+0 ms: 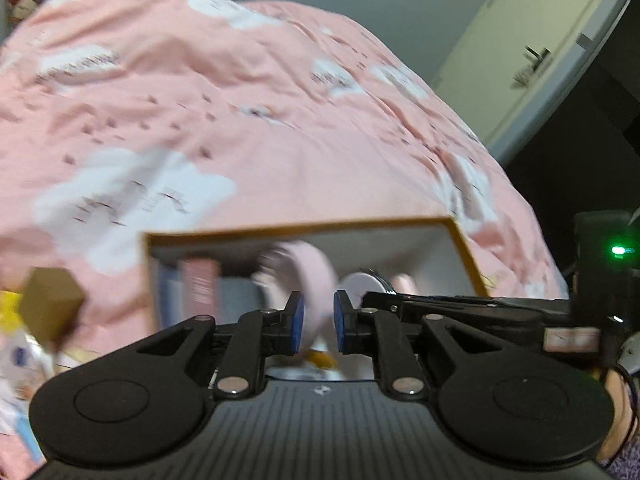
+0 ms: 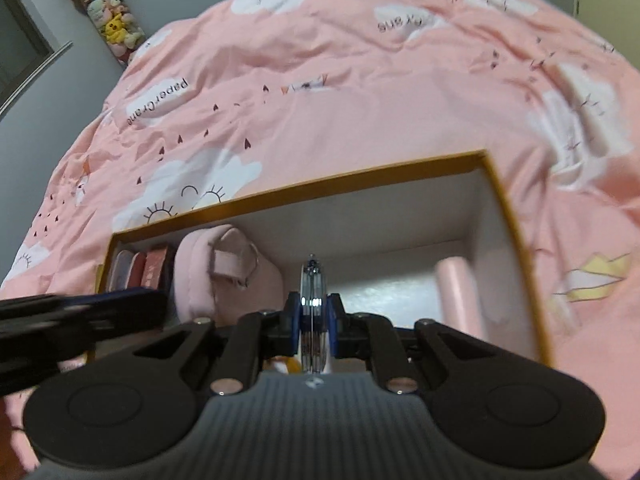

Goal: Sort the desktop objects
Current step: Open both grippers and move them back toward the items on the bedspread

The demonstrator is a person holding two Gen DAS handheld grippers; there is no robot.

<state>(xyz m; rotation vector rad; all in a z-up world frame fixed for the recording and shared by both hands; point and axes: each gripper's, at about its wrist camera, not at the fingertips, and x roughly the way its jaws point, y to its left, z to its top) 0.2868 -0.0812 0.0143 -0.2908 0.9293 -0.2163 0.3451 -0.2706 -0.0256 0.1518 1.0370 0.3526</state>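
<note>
Compact mirror (image 2: 313, 312) clamped edge-on in right gripper (image 2: 313, 322), disc plane vertical, over open box (image 2: 516, 240); free floor at 12 o'clock, pink pouch (image 2: 224, 276) at 10. Left gripper (image 1: 319, 322) jaws slightly apart, empty, further back.

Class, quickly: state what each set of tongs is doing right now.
Left tongs: open, nothing gripped.
Right tongs: shut on a round compact mirror, held edge-on.

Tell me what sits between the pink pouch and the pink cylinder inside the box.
In the right wrist view, only the round silver compact clamped in the right gripper and bare white box floor lie between them.
</note>
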